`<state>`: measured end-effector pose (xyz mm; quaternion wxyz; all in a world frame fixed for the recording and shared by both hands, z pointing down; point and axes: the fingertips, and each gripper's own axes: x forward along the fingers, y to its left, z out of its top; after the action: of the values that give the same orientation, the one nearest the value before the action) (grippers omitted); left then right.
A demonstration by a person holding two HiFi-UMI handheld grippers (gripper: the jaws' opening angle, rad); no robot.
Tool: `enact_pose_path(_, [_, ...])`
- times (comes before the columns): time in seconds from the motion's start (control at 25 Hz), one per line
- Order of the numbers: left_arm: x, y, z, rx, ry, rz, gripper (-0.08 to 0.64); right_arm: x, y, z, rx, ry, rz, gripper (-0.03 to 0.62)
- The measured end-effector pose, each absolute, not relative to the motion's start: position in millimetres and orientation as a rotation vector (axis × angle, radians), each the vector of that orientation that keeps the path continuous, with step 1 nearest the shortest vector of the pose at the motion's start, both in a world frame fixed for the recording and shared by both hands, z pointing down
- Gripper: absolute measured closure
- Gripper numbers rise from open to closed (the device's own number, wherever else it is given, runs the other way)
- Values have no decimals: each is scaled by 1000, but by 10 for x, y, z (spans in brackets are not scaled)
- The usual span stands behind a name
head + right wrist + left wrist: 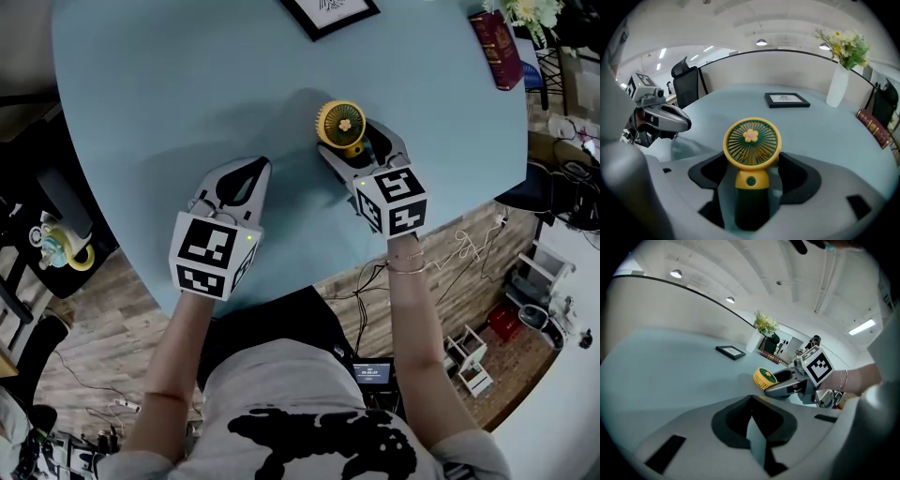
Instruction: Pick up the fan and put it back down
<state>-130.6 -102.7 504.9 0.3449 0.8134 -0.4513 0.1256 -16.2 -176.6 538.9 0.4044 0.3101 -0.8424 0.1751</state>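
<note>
Right claw (752, 161) spread around the upright fan (751, 140) near the bench's (187, 94) front edge, pads clear; left claw (750, 399) pressed together, empty.

Bright, even light is cast by ceiling lamps (761, 42); a soft shadow is thrown beside the fan (340, 127) toward the table's (169, 94) far edge. Gripper views are warped and darkened at the corners.

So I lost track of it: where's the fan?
The fan stands upright on the table, right of centre in the head view, between the open jaws of the right gripper.
</note>
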Motion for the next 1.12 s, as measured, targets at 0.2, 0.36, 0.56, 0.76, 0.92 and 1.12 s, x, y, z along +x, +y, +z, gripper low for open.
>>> enact_pose_path(0.2, [-1268, -1019, 5022, 2120, -1152, 317, 549, -155, -1753, 5384, 811, -2150, 435, 253])
enact_pose_path(0.36, [-1205, -1015, 5010, 2133, -1145, 332, 549, -154, -1742, 5394, 820, -2147, 439, 268])
enact_pose_path(0.56, [-1164, -1000, 4971, 2136, -1164, 358, 549, -145, -1726, 5398, 820, -2145, 445, 278])
enact_pose_path(0.76, [-1162, -995, 4895, 2142, -1200, 359, 549, -144, -1620, 5353, 787, -2159, 435, 278])
enact_pose_path(0.92, [-1133, -968, 4827, 2137, -1221, 364, 549, -127, -1530, 5209, 785, -2207, 443, 279])
enact_pose_path(1.12, [-1097, -906, 4694, 2113, -1242, 336, 549, -77, -1476, 4983, 815, -2262, 457, 279])
